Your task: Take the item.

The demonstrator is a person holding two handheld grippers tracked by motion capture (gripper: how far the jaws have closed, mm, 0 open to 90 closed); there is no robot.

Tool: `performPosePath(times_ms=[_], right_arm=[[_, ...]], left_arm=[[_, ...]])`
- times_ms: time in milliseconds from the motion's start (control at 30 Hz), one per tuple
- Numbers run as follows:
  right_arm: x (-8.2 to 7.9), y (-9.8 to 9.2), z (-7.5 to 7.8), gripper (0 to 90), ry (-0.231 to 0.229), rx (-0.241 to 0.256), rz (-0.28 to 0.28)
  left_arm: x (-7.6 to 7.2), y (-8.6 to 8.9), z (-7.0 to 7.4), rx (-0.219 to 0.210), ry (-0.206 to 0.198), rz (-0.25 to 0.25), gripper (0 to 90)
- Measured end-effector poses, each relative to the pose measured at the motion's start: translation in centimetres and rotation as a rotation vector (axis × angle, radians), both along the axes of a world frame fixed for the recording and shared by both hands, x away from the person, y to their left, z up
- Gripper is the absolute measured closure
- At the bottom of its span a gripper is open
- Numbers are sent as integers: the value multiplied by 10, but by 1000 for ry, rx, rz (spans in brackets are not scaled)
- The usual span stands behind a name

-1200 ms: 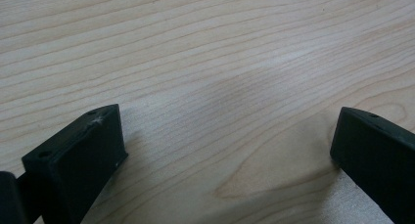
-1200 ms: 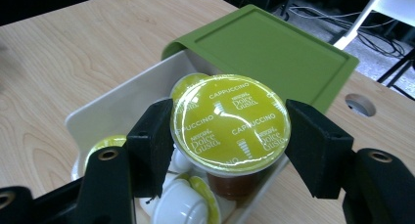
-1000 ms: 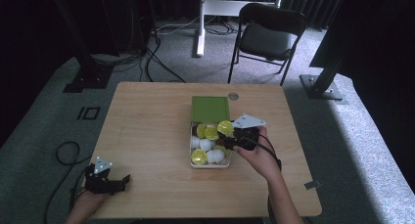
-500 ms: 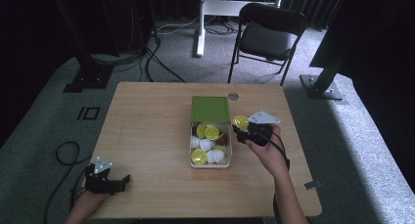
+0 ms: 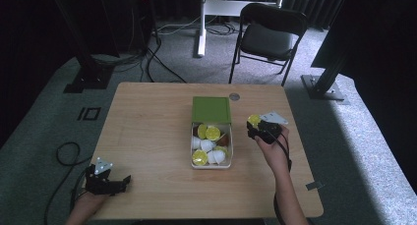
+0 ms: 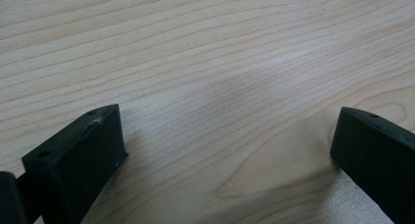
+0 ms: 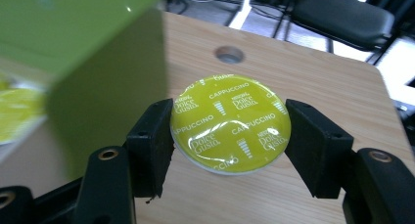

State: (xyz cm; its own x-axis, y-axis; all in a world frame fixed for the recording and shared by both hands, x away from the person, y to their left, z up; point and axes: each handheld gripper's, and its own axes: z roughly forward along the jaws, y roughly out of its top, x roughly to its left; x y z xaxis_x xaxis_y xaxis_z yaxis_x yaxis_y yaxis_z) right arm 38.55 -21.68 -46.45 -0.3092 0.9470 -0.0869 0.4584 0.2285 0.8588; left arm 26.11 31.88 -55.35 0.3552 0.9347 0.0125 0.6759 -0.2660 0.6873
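The yellow-green capsule lid [image 7: 230,122] reads "CAPPUCCINO" and, apparently, "NESCAFÉ Dolce Gusto", repeated.

Black folding chair [image 5: 273,33] behind table [image 5: 147,126]

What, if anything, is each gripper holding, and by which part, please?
The right gripper holds a yellow-green cappuccino capsule, jaws pressing opposite sides of its rim. The left gripper is open over bare table, holding nothing.

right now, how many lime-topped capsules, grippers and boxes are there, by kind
lime-green foil-topped coffee capsules: 4 clearly showing, 3 in the box, 1 held in jaws
black hand-held grippers: 2, left gripper, right gripper
white plastic box with green lid: 1
total: 7
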Motion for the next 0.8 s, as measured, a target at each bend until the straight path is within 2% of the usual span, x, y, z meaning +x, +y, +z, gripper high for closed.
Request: performPosePath(times_ms=[200,400,567,800], right_arm=[[14,-14,-21,380,4,0,-66],[26,-21,-42,380,41,30,-112],[34,-20,-53,380,66,28,-121],[43,-15,-59,380,89,37,-113]], left_arm=[[0,0,0,0,0,0,5],[0,0,0,0,0,0,5],[0,0,0,0,0,0,5],[0,0,0,0,0,0,5]])
